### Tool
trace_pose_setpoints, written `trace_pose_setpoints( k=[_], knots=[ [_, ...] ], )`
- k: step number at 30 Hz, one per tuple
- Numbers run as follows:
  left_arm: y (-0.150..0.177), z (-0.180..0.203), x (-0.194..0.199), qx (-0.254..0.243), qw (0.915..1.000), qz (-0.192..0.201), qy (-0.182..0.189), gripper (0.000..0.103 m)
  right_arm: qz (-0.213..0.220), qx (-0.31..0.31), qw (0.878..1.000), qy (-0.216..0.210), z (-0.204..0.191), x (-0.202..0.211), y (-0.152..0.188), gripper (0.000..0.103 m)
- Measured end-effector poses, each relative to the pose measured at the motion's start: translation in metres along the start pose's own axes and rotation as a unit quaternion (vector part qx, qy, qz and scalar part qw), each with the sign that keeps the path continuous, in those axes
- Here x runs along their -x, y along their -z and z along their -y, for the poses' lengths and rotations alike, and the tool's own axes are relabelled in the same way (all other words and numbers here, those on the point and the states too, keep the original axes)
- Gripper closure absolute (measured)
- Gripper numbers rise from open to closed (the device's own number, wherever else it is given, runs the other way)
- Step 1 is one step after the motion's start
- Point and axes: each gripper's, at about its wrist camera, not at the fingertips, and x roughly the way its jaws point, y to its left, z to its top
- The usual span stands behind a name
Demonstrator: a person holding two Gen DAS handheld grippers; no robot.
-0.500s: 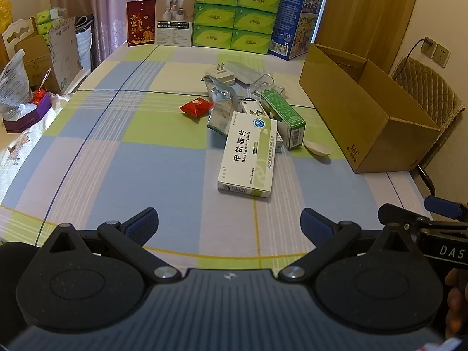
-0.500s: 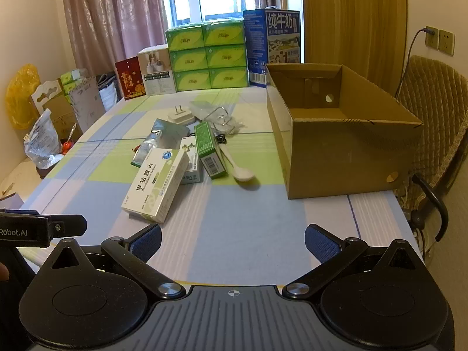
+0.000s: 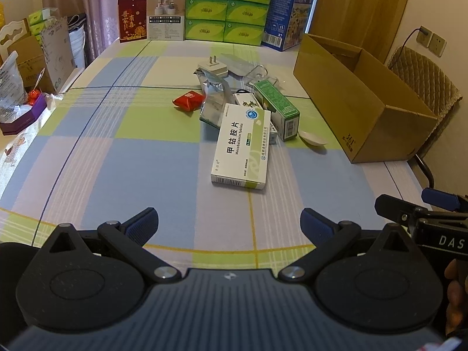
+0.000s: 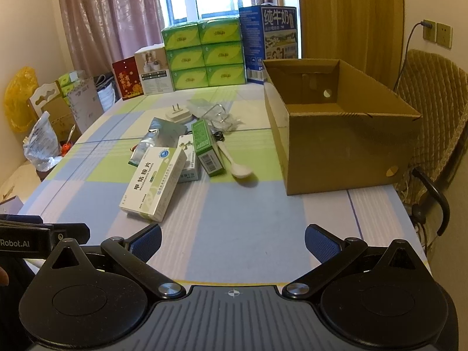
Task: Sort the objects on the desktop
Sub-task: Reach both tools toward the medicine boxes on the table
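Observation:
A pile of small objects lies mid-table: a white medicine box (image 3: 242,144) (image 4: 155,182) nearest me, a green box (image 3: 276,108) (image 4: 207,146), a white spoon (image 3: 313,139) (image 4: 238,166), a silver foil pouch (image 3: 215,99) (image 4: 158,137), a red packet (image 3: 188,101), a white plug (image 3: 213,67) (image 4: 178,114). An open cardboard box (image 3: 359,102) (image 4: 336,143) stands to the right. My left gripper (image 3: 229,225) and right gripper (image 4: 232,241) hover open over the near table edge, both empty and well short of the pile.
Green tissue boxes (image 4: 203,55), a blue milk carton (image 4: 270,44), a white carton and a red card line the far edge. A padded chair (image 4: 433,117) stands right of the table. Bags and boxes sit off the left side (image 3: 32,73).
Both views show nearly the same scene; the left gripper has shifted very slightly, and both stay open.

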Motion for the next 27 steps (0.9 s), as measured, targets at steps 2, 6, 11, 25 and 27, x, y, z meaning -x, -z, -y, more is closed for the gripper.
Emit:
trace_pose_setpoints(
  k=[2,6,11,25,27],
  knots=[
    [-0.002,-0.001,0.001,-0.003,1.0,0.001,-0.003,0.002,0.0,0.0,1.0,-0.001,0.0,0.0,0.0,0.002],
    [-0.008,-0.002,0.005,-0.009,0.9999,0.008,-0.009,0.002,0.003,0.001,1.0,-0.004,-0.002,0.0,-0.001,0.002],
    [-0.022,-0.003,0.008,-0.017,0.9997,0.015,-0.005,0.002,0.008,0.003,1.0,-0.01,-0.002,0.0,-0.004,0.002],
    [-0.051,-0.015,-0.041,-0.055,0.9984,0.006,0.012,0.002,-0.013,0.047,0.999,-0.022,-0.016,-0.047,-0.016,0.002],
    [-0.052,-0.016,-0.05,-0.056,0.9982,0.004,0.02,0.002,-0.018,0.057,0.998,-0.019,-0.018,-0.057,-0.018,0.002]
  ],
)
